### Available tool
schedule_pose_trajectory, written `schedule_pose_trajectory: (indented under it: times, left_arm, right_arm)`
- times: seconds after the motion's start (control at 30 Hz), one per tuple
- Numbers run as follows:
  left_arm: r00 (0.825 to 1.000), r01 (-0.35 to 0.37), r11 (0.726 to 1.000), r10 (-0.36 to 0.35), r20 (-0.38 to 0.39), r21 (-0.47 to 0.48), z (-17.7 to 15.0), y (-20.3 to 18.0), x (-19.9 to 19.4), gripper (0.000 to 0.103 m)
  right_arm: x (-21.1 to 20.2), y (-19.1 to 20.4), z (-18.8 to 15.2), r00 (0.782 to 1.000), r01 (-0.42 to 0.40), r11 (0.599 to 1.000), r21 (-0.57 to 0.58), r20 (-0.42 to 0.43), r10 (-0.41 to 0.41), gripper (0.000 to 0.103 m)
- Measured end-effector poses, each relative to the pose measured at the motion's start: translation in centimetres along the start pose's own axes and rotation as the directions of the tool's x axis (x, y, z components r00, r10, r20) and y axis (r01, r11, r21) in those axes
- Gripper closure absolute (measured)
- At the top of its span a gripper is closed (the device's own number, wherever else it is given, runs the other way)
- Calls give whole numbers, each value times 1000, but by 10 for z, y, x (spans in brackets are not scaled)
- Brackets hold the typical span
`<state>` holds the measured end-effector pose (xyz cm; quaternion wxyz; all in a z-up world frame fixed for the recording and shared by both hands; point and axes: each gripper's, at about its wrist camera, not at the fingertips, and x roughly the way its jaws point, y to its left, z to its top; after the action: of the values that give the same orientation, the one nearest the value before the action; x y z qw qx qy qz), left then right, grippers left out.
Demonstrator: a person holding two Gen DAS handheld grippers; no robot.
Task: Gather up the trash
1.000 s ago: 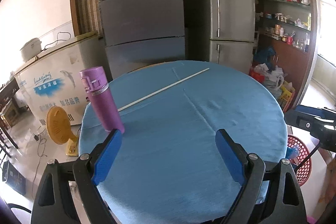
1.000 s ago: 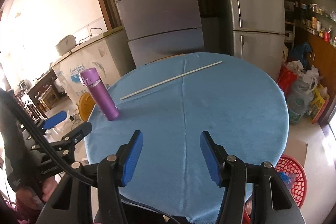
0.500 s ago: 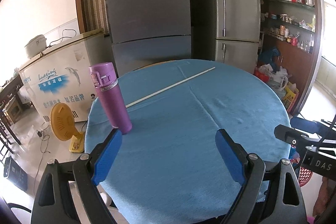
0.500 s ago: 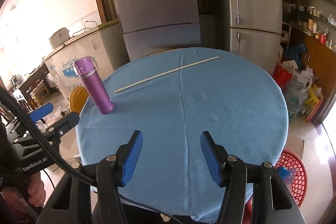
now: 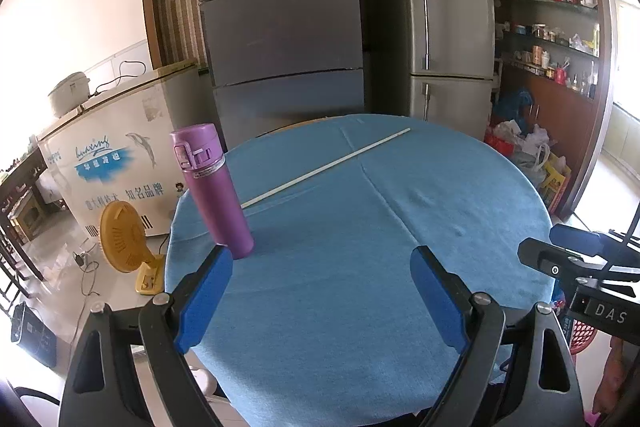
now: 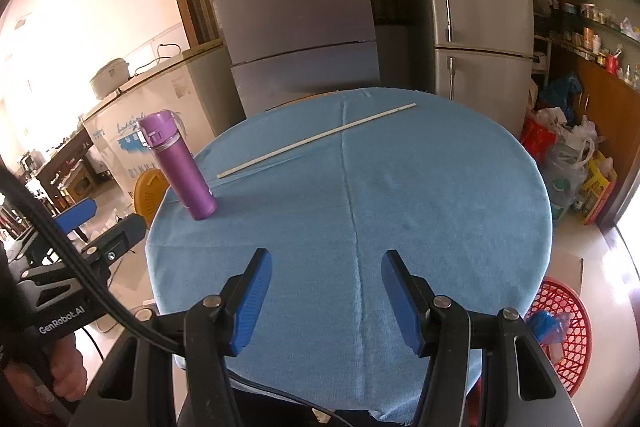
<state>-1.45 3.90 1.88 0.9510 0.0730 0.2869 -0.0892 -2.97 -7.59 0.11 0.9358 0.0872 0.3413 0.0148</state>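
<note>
While both tools hang over the near edge of the table [image 6: 460, 187], neither grips anything: the left gripper [image 5: 322, 271] has its jaws spread wide, and the right gripper [image 6: 326, 277] has its jaws apart too, with only blue cloth between them. Ahead and to the left of each stands the flask [image 5: 212, 187], upright near the left rim; its base sits just beyond the left gripper's left fingertip [image 5: 218, 259]. Farther ahead, a thin white stick [image 6: 316, 141] lies diagonally across the cloth, its near end just behind the flask.

Below and to the right of the right gripper, off the table, sits a red basket [image 6: 568, 339] with something blue in it, probably a bag or wrapper, though the fisheye edge blurs it.

Judging by this, the collecting looks nearly finished. If the stick counts as trash, it is the one piece left to take; the flask seems a keeper. No other litter shows on the cloth.
</note>
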Motion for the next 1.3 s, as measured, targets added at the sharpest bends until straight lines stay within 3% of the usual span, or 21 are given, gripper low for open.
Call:
schedule_pose_trajectory:
  times: [1.3]
  left_arm:
    - [999,0,1000,0,-54,-9,-1,0,10,13]
  right_arm:
    - [3,-4,-5,1000,9,1000,23,5,-10,42]
